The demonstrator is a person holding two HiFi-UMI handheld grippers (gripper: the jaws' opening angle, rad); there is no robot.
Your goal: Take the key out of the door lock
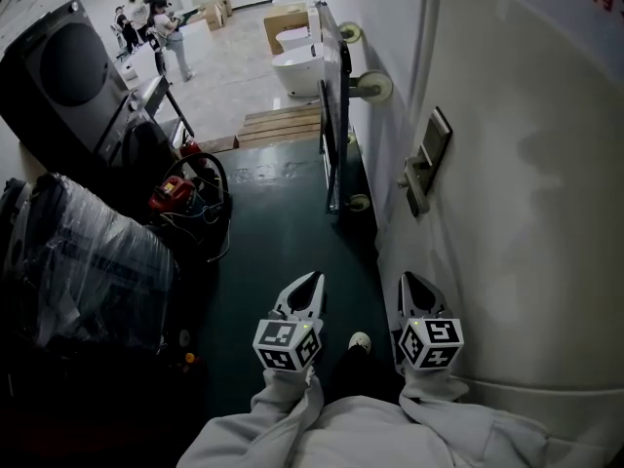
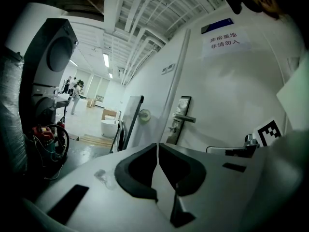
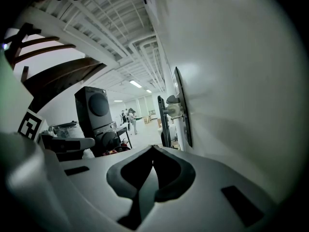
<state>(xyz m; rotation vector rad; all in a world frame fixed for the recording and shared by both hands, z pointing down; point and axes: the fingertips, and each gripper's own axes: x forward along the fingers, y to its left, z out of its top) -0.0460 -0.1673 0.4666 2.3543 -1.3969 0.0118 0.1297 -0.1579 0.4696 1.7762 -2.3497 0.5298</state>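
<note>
The white door (image 1: 526,193) fills the right of the head view. On it sits a metal lock plate (image 1: 429,159) with a lever handle (image 2: 186,118). A small key (image 2: 172,128) juts from the plate just under the handle, and the key (image 1: 404,180) also shows in the head view. My left gripper (image 1: 314,281) and right gripper (image 1: 408,281) hang low and side by side, well short of the lock. Both are shut and hold nothing. The right gripper view looks along the door at the lock plate (image 3: 181,108) edge-on.
A black-framed panel on casters (image 1: 333,105) leans along the wall past the door. At left stand stacked machines (image 1: 58,76), a plastic-wrapped bundle (image 1: 88,261) and a red tool with cables (image 1: 177,193). A pallet (image 1: 283,125), a white tub (image 1: 297,66) and people (image 1: 164,29) lie farther off.
</note>
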